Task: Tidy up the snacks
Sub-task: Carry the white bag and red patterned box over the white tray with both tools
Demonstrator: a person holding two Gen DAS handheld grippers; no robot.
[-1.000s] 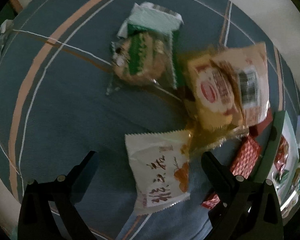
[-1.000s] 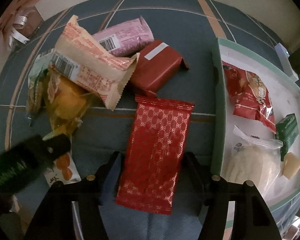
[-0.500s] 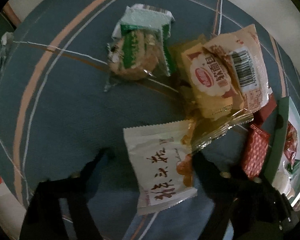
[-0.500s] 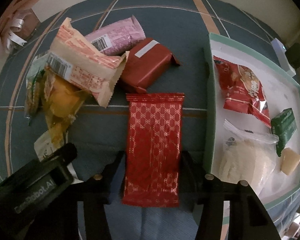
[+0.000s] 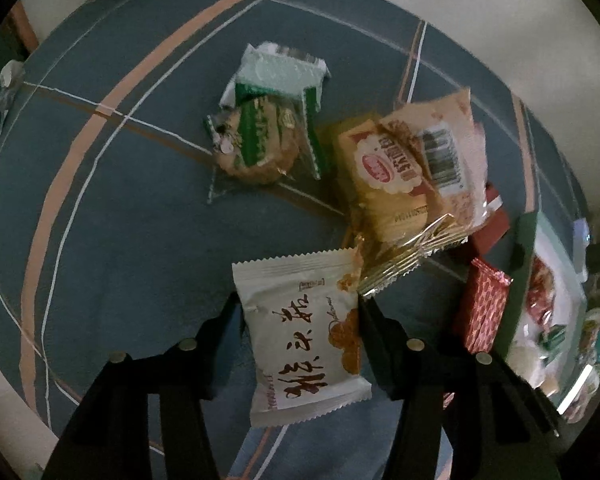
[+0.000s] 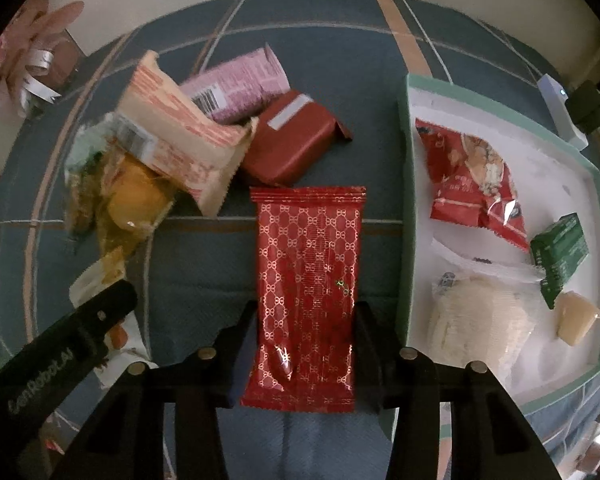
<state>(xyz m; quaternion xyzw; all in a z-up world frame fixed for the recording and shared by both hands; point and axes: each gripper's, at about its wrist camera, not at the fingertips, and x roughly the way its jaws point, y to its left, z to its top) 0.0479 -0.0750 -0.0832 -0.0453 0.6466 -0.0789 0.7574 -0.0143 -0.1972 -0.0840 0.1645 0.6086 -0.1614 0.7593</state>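
Blue cloth (image 6: 204, 264); glossy red packet (image 6: 306, 292) between right hand-held gripper (image 6: 306, 332) fingers.

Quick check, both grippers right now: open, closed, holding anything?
Left gripper: closed on the white snack packet.
Right gripper: closed on the red patterned packet.

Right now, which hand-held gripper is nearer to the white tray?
Right. The right hand-held gripper straddles the red patterned packet directly beside the white tray; the left hand-held gripper straddles the white packet, farther across the cloth.
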